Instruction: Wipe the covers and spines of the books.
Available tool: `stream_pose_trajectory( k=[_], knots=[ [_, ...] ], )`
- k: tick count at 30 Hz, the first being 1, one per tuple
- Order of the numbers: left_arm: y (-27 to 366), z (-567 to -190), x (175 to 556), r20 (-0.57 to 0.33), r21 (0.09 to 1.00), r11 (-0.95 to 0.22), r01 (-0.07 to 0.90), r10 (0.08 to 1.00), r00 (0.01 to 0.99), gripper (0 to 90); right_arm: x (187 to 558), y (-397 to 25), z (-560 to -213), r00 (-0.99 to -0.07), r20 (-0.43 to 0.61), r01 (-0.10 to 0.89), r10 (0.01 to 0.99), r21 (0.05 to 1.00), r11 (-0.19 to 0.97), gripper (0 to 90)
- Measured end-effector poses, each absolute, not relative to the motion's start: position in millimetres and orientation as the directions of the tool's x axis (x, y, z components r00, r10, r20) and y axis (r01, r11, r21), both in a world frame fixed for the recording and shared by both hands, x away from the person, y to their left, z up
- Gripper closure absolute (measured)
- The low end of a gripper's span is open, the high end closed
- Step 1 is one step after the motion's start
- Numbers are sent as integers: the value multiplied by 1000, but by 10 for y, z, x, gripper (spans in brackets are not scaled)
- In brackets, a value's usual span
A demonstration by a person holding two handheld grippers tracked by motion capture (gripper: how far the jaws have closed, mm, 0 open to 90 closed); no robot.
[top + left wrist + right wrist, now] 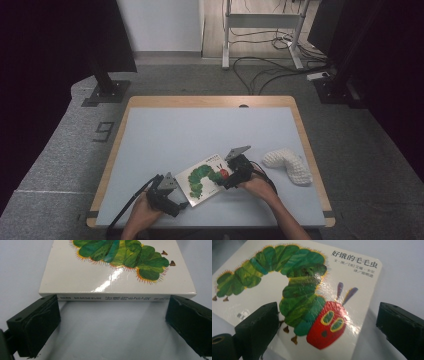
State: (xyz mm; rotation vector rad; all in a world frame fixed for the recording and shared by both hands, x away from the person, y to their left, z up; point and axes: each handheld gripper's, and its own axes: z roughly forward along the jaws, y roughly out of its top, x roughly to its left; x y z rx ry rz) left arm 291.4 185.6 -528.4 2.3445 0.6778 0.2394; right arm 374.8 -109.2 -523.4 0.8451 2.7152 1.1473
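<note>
A closed picture book with a green caterpillar on its white cover lies flat on the pale blue table, towards the 6 o'clock edge where the person sits. A white knitted toy rests well apart from it, at about 3 o'clock from the book.

The step in hand looks like taking hold of the book from two sides. To do it well, each gripper should come in low and level with the table, so that one jaw can slip under the cover edge while the other stays above; the glossy cover will probably be slippery, so a square, centred bite is safer than a corner pinch.

The left gripper sits at the book's 7 o'clock end. In the left gripper view its jaws stand wide apart and hold nothing; the book's spine runs across at 12 o'clock just beyond the tips, the left jaw close by one corner, the right jaw near the other.

The right gripper is at the book's 3 o'clock side. Its jaws are also spread wide and empty, hovering over the caterpillar's red head, with the left jaw above the cover and the right jaw past the book's edge, over bare table.
</note>
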Motion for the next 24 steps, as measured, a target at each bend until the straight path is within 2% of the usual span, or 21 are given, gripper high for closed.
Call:
stream_pose_trajectory(
  k=[11,16,24],
  knots=[
    [1857,-5284,2914,-10,655,-637,406,530,848,0,3791,-985,-5270,-840,168,473,516,694,543,0],
    [1857,-5284,2915,-11,656,-637,406,530,848,0,3819,-1031,-5268,-821,233,511,521,706,491,11],
    [1856,-5284,2915,-10,656,-637,405,529,848,0,3771,-1057,-5091,-829,213,482,517,742,466,17]
  ],
)
